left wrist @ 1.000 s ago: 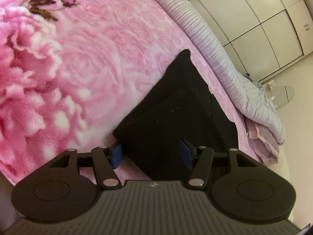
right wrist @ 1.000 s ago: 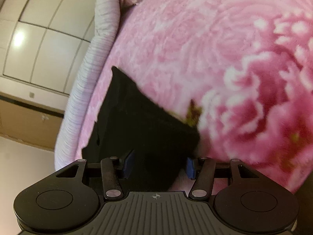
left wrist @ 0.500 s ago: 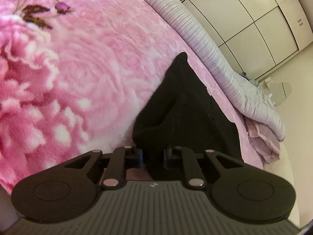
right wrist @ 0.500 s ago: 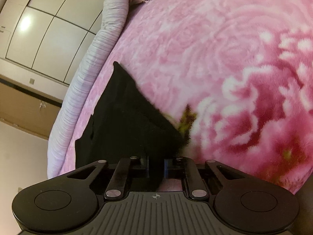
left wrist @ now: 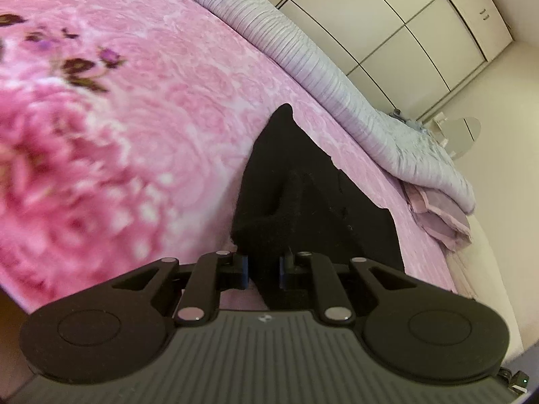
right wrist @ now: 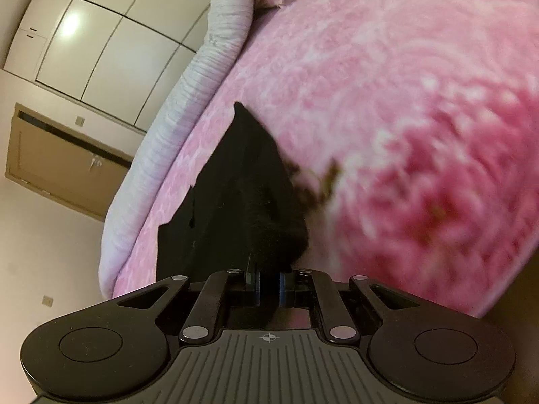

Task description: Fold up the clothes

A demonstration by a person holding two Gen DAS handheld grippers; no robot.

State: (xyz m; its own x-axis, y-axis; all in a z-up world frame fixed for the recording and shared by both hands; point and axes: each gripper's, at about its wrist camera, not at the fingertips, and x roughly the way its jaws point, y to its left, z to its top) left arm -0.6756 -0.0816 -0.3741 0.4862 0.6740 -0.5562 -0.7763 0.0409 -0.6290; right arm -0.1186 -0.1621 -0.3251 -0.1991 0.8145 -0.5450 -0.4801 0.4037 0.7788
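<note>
A black garment [left wrist: 303, 198] lies on a pink floral blanket [left wrist: 134, 128] on a bed. My left gripper [left wrist: 264, 269] is shut on the garment's near corner, which is bunched and lifted off the blanket. In the right wrist view the same black garment [right wrist: 242, 202] stretches away from me. My right gripper [right wrist: 268, 284] is shut on its other near corner, also raised. The far end of the garment still rests flat on the blanket [right wrist: 387, 101].
A rolled grey-lilac quilt [left wrist: 320, 77] runs along the bed's far edge, also in the right wrist view [right wrist: 188, 107]. A folded pink cloth [left wrist: 438, 215] lies by its end. White wardrobe doors [left wrist: 404, 27] and a wooden cabinet [right wrist: 57, 161] stand beyond the bed.
Both grippers closed from open onto the near corners of the black garment, then lifted them, so the edge bunches up and the blanket drops away.
</note>
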